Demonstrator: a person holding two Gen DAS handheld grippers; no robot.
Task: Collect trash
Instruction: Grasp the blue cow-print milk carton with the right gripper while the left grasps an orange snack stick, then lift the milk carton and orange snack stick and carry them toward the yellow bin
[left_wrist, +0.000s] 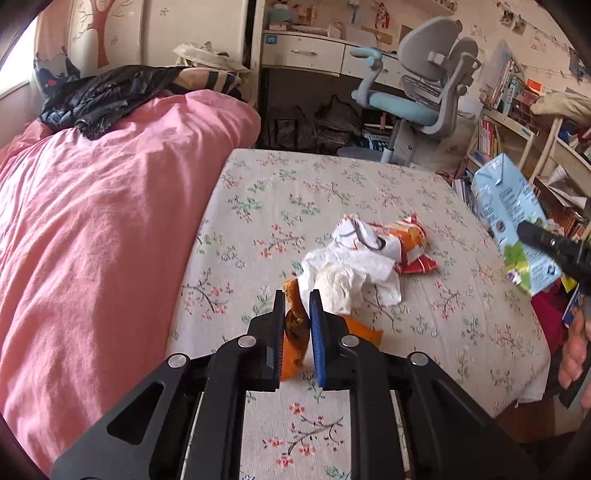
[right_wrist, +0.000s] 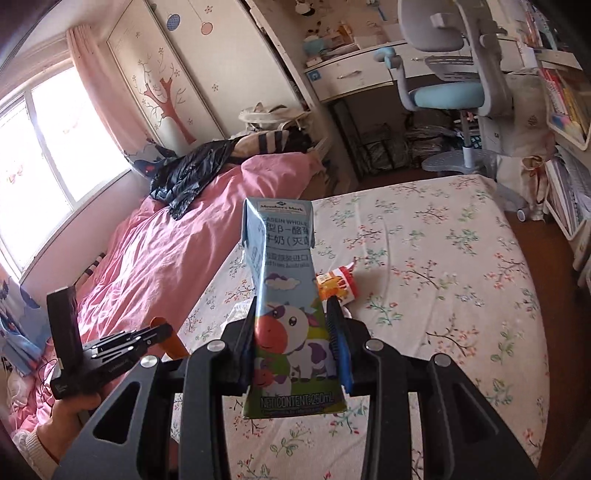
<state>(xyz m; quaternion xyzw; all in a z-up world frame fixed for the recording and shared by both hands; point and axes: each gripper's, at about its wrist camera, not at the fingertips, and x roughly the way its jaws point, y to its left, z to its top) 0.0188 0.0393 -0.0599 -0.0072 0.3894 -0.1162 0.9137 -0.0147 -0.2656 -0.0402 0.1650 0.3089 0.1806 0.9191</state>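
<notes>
Left claw (left_wrist: 297, 306): clenched on an orange peel (left_wrist: 295, 332) — the peel sits pinched between the two pads, its brown inner face showing in the gap and an orange flap sticking out to the right below the claw. It is held over the near part of the bed (left_wrist: 369, 192), which wears a floral sheet.

Right claw (right_wrist: 291, 314): grasping a milk carton (right_wrist: 284, 280), light blue with a cartoon cow, upright between the pads and gripped around its lower half. In the left wrist view the same carton hangs at the right edge of the bed, clear of the sheet.

Still lying on the sheet, mid-bed: a crumpled white tissue (left_wrist: 351, 273), and touching it on the far side a crushed orange-and-white snack wrapper (left_wrist: 399, 240). From the right wrist view only part of the wrapper shows, just beyond the carton.

Left side of the bed — a pink duvet (left_wrist: 92, 221) with a black jacket (left_wrist: 107, 96) heaped at its far end. A blue-seated desk chair (left_wrist: 413, 103) stands beyond the foot of the bed.
</notes>
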